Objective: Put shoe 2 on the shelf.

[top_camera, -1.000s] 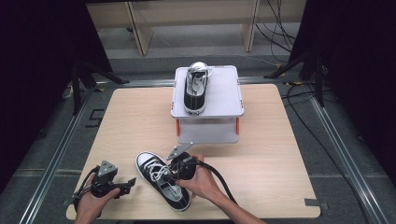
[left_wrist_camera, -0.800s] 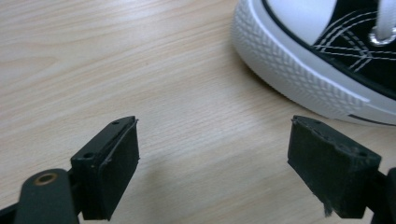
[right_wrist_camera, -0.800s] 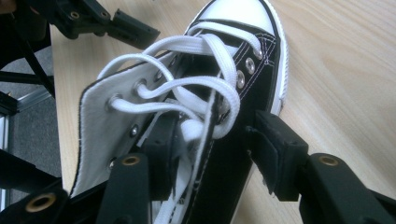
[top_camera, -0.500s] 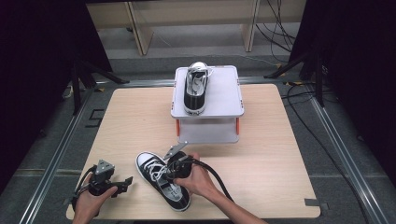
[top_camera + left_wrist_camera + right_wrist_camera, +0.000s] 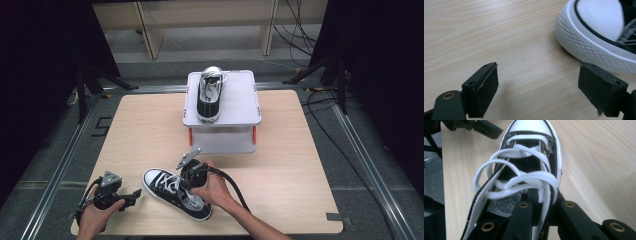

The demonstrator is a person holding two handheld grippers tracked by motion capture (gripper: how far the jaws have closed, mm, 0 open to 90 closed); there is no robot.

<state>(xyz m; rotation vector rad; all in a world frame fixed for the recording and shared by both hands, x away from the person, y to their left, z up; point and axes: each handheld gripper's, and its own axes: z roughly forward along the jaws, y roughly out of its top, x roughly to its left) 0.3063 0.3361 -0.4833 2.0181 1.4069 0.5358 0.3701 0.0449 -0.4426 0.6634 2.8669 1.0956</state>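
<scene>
A black high-top sneaker point(image 5: 170, 185) with white laces and toe cap lies on the wooden table near the front edge, its toe pointing left. My right gripper point(image 5: 192, 175) is over its ankle opening. In the right gripper view the sneaker's point(image 5: 529, 157) eyelet edge and laces sit pinched between the jaws of the right gripper point(image 5: 541, 197). My left gripper point(image 5: 131, 196) rests on the table just left of the toe. Its jaws stand wide apart in the left gripper view point(image 5: 539, 92), with bare wood between them and the white toe cap point(image 5: 599, 32) beyond the right jaw.
A second black sneaker point(image 5: 209, 95) lies on top of a grey two-tier stand point(image 5: 240, 100) at the back middle of the table. The table's front edge point(image 5: 275, 231) runs close under both hands. Cables and dark stands surround the table.
The right gripper has shifted very slightly to the left on the sneaker. The left gripper has barely moved and stays open.
</scene>
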